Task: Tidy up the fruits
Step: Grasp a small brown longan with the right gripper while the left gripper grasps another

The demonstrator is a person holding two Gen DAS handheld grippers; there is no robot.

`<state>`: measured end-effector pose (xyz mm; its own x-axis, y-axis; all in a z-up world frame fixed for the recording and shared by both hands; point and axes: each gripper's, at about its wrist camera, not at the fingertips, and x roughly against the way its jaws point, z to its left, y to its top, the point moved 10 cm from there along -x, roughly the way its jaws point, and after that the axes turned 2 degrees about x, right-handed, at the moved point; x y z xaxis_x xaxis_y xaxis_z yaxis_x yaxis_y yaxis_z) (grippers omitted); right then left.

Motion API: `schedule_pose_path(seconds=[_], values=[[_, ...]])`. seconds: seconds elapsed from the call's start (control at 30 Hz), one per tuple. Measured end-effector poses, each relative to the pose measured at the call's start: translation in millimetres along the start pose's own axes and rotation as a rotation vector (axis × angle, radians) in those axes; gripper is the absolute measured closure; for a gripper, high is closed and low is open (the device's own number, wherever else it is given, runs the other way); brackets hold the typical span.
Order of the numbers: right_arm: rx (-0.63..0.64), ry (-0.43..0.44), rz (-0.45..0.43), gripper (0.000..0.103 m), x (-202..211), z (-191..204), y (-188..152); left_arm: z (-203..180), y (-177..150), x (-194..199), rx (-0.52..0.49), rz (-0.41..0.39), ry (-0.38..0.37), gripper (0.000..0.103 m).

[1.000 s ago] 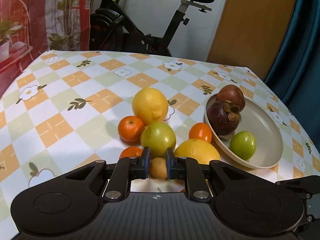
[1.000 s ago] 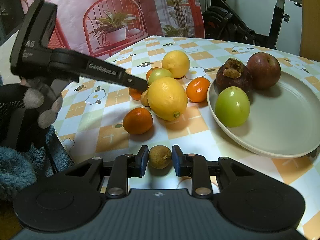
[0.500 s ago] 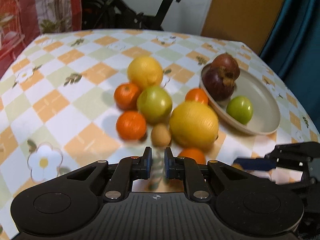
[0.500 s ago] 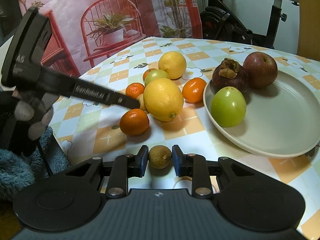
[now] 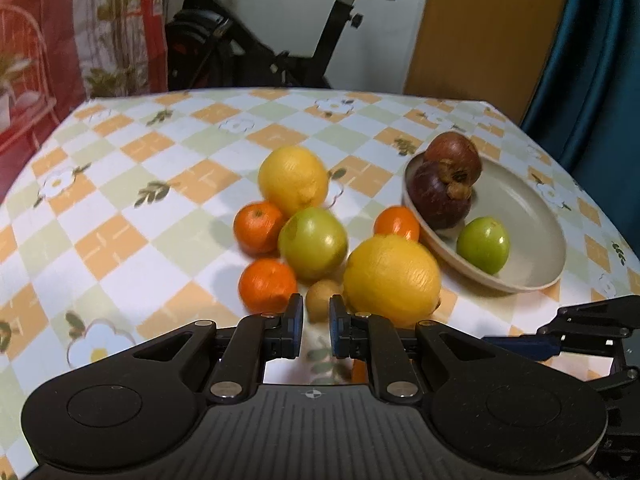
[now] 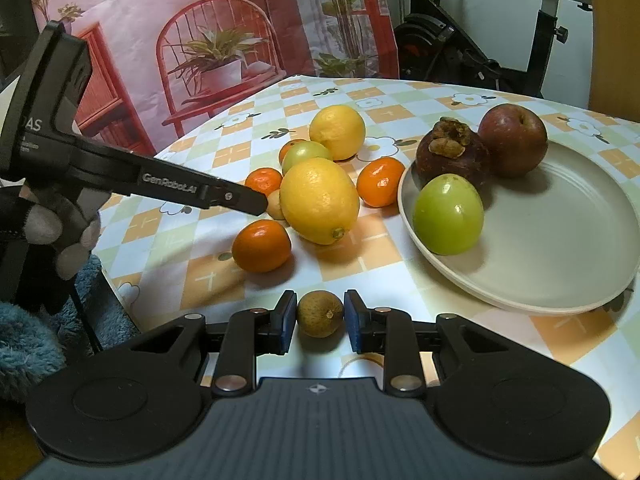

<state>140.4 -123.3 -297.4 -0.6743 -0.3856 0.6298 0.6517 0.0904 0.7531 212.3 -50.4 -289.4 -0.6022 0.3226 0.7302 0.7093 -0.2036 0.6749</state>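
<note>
Checked floral tablecloth (image 5: 120, 200), exercise bike (image 5: 280, 40) behind; R tool (image 6: 320, 316) grips brown fruit (image 6: 320, 314), L tool (image 5: 316, 326) closed, empty.

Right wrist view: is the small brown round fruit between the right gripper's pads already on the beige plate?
No, the small brown round fruit sits between the right gripper pads, short of the beige plate.

The tabletop (image 5: 120, 216) wears a checked cloth with flowers. A beige plate (image 6: 560, 240) rests on it. Left of the plate lie two lemons (image 6: 319, 200), three mandarins (image 6: 262, 245), a green fruit (image 5: 313, 237) and a small tan fruit (image 5: 322, 294); a brown one (image 6: 320, 314) lies nearer the plate's front-left edge
</note>
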Motion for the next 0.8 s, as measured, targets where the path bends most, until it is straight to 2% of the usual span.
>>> schedule_pose_path(seconds=[0.23, 0.5, 0.63, 0.8], values=[[-0.002, 0.001, 0.0, 0.075, 0.2, -0.1, 0.1, -4.0, 6.4, -8.7, -0.04, -0.004, 0.003, 0.088], [-0.007, -0.002, -0.004, 0.075, 0.4, -1.3, 0.6, -7.4, 5.7, -12.1, -0.073, 0.004, -0.017, 0.084], [-0.012, -0.002, -0.006, 0.075, 1.1, -2.2, 0.6, -12.0, 2.6, -10.1, -0.125, 0.005, -0.007, 0.081], [-0.016, -0.001, -0.006, 0.075, 1.7, -3.7, 0.3, -10.6, -0.1, -16.9, -0.11, 0.042, -0.018, 0.077]])
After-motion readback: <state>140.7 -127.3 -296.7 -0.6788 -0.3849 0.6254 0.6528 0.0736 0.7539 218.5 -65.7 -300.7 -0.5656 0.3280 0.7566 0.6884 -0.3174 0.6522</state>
